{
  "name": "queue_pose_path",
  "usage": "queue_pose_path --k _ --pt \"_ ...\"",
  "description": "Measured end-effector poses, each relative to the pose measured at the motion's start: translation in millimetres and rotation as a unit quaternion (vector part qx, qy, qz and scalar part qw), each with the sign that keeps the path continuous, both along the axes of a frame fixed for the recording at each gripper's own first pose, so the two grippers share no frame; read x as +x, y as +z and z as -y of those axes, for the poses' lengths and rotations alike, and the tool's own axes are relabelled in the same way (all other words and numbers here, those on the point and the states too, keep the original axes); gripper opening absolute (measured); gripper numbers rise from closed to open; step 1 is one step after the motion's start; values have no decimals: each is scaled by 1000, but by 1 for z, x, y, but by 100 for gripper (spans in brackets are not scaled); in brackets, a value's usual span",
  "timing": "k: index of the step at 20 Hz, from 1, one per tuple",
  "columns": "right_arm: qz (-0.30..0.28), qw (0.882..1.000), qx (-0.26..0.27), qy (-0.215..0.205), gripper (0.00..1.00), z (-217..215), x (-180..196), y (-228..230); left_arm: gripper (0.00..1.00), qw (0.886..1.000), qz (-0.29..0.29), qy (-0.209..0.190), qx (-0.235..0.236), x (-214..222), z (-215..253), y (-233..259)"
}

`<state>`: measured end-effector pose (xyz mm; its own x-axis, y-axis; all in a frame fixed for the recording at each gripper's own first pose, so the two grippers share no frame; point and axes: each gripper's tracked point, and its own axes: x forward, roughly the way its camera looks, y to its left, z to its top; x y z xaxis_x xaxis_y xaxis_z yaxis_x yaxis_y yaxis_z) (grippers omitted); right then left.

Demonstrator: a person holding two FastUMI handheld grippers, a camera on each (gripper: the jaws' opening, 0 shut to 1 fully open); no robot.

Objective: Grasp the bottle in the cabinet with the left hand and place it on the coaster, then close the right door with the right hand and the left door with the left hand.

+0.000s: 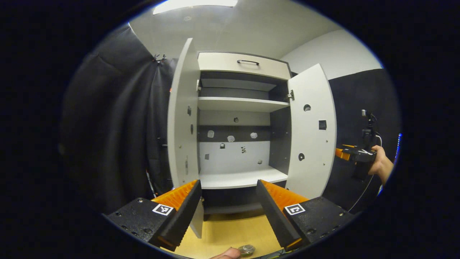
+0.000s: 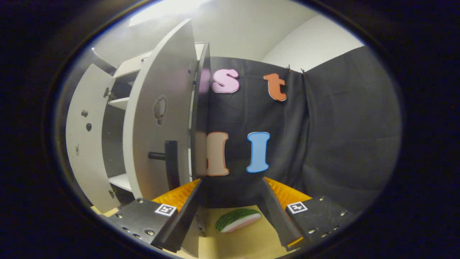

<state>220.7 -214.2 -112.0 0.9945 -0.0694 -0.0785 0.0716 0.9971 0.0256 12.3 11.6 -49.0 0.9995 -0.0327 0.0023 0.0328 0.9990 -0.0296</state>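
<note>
Both white cabinet doors stand open. R gripper, jaws wide w/ nothing held, sits just outside the tall right door; its black bar handle runs vertical, up-left of the fingers. L gripper also wide, empty, facing bare shelves; can't tell where the bottle is.

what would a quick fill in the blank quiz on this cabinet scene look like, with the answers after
1. Both doors of the cabinet stand ___.
2. The left gripper has its jaws ___.
3. The green-striped slice lies on the ___ between the right gripper fingers.
4. The drawer handle sits at the ___ of the cabinet.

Answers: open; open; table; top
</note>
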Motion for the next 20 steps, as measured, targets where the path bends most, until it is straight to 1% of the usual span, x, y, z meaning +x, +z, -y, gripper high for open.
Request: queue_pose_path --k 1,2,5,6,7,8,9,11,12,13,14,15,16,18,20 --pt "0 1000 -7 3 85 -3 2 1 94 1000 1 5 1 -7 -2 1" --pt "-1 1000 -8 3 88 -5 -1 1 96 1000 5 7 -1 -13 -5 5" --pt "-12 1000 1 -6 88 -13 -5 0 96 1000 17 22 2 -21 -16 13" --pt "-14 1000 -1 -13 88 -14 -7 0 96 999 19 25 5 -22 -19 16" --pt "-14 1000 -6 -16 84 -17 -8 1 93 999 22 24 6 -22 -18 20" --pt "-14 1000 -8 -13 88 -25 -8 2 96 1000 22 21 5 -21 -17 23" --pt "-11 1000 -2 -8 88 -33 -8 3 96 1000 21 17 4 -19 -16 24" --pt "-6 1000 15 6 88 -49 -7 6 96 1000 22 14 3 -16 -15 25" --pt "-7 1000 23 13 85 -58 -7 6 96 1000 22 13 3 -14 -15 24" --pt "-3 999 28 17 88 -64 -6 8 96 1000 21 12 3 -14 -14 23" --pt "0 999 30 20 88 -69 -6 10 95 1000 18 11 5 -15 -15 21" --pt "5 999 30 23 85 -74 -6 10 96 1000 16 9 8 -15 -17 18" --pt "9 999 32 23 88 -76 -5 10 96 1000 11 9 11 -15 -21 14" --pt "7 999 41 24 88 -83 -5 8 96 1000 -7 18 15 -15 -34 1" --pt "1 998 49 31 88 -93 -4 5 96 999 -23 24 9 -13 -43 -9"
